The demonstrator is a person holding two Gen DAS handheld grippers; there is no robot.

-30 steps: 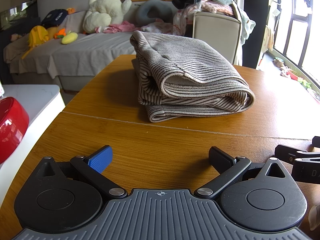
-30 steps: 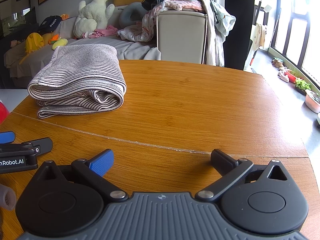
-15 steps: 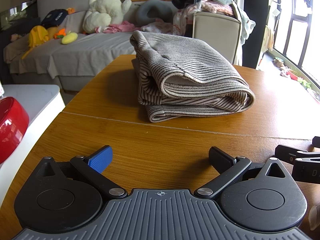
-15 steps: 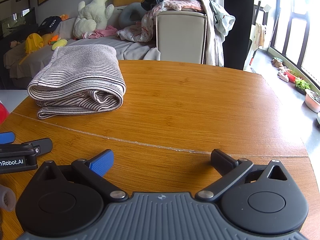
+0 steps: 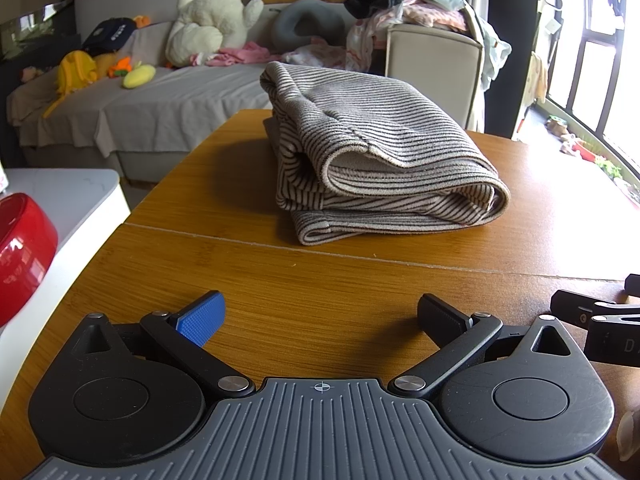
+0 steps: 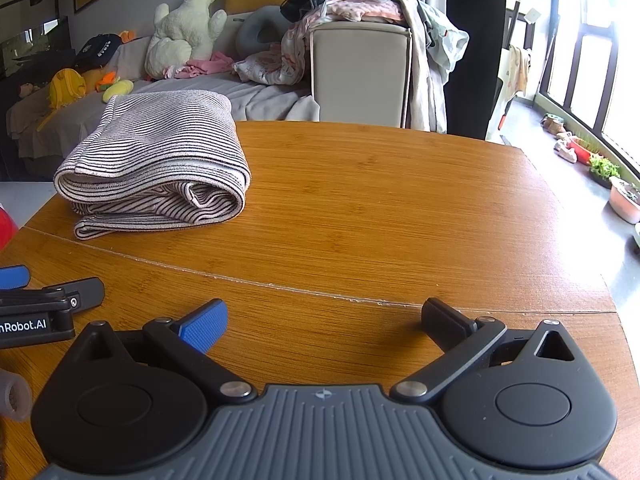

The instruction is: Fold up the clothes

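The grey-and-black striped knit garment (image 5: 376, 160) lies folded into a thick, layered bundle on the round wooden table (image 5: 320, 280), on the far side of the seam that crosses the tabletop; in the right wrist view the same bundle (image 6: 156, 164) sits towards the table's far left, with its rolled edge facing the camera and a flat bottom layer poking out beneath. The left gripper (image 5: 320, 316) rests low over the near part of the table, its blue-padded finger and its black finger spread wide with only bare wood between them, well short of the garment. The right gripper (image 6: 324, 320) sits just beside it, likewise spread wide and holding nothing, pointed at the clear middle of the table (image 6: 380, 208). Each gripper's tips show at the edge of the other's view. A glossy red bowl (image 5: 20, 256) stands on a white surface to the left of the table. Behind are a grey-covered sofa (image 5: 160, 104), a cream plush toy (image 5: 212, 12) and a beige chair heaped with clothes (image 6: 360, 64).
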